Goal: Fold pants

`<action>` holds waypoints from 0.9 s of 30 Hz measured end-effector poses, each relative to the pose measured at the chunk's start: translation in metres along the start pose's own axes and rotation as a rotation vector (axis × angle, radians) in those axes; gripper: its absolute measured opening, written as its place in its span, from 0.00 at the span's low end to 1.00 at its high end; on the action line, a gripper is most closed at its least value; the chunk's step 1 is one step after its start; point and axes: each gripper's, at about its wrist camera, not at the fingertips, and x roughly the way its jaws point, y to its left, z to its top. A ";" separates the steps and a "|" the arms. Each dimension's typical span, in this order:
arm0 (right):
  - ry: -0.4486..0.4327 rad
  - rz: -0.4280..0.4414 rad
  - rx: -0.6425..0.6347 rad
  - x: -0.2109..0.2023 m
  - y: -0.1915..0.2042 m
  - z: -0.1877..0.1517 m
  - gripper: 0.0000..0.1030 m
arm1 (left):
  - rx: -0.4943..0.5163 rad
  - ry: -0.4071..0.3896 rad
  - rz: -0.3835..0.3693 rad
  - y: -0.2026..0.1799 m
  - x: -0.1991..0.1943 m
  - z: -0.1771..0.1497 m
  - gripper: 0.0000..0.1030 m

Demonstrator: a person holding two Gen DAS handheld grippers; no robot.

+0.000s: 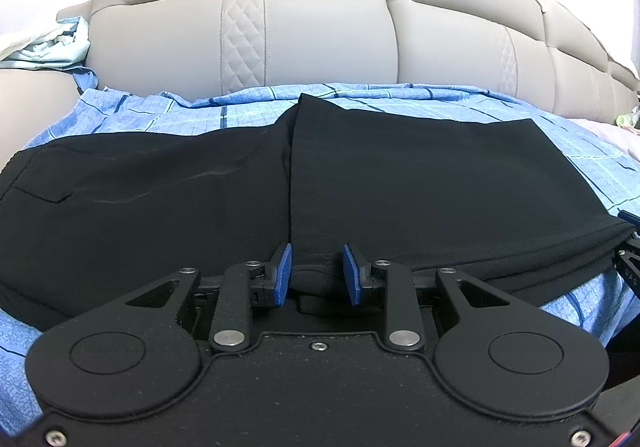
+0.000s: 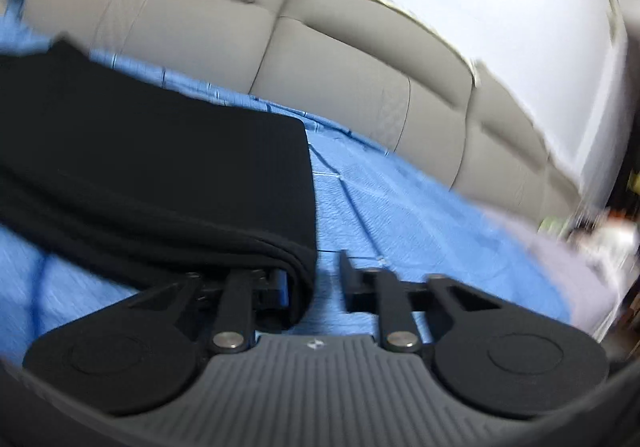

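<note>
Pants: black, spread flat on the blue checked bed sheet, below the grey padded headboard.
Fold state: one part lies doubled over the other, its edge running from 12 to 6 o'clock in the left view; layered edges show at the near right corner.
Left tool: blue pads straddle the near hem; whether they pinch it I cannot tell.
Right tool: unclenched, gap showing, left finger under the stacked corner; view blurred.
Progress: judged partway; at least one more fold remains.
</note>
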 end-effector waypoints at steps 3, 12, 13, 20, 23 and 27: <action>-0.013 0.004 -0.063 0.002 -0.010 -0.002 0.41 | 0.013 0.005 -0.026 -0.003 -0.002 -0.002 0.30; -0.055 -0.052 -0.147 0.009 -0.004 -0.006 0.53 | 0.035 0.002 -0.030 -0.006 -0.004 -0.004 0.30; -0.056 -0.057 -0.156 0.009 -0.002 -0.006 0.53 | 0.038 0.002 -0.028 -0.007 -0.004 -0.004 0.30; -0.010 0.054 -0.044 -0.009 -0.017 0.007 0.74 | 0.027 0.007 -0.029 -0.005 -0.005 -0.004 0.32; -0.003 0.121 0.003 -0.022 -0.021 0.013 0.79 | 0.051 0.001 -0.001 -0.007 -0.006 -0.003 0.47; -0.033 0.207 0.057 -0.046 -0.019 0.023 0.85 | 0.078 -0.032 0.017 -0.007 -0.014 -0.001 0.63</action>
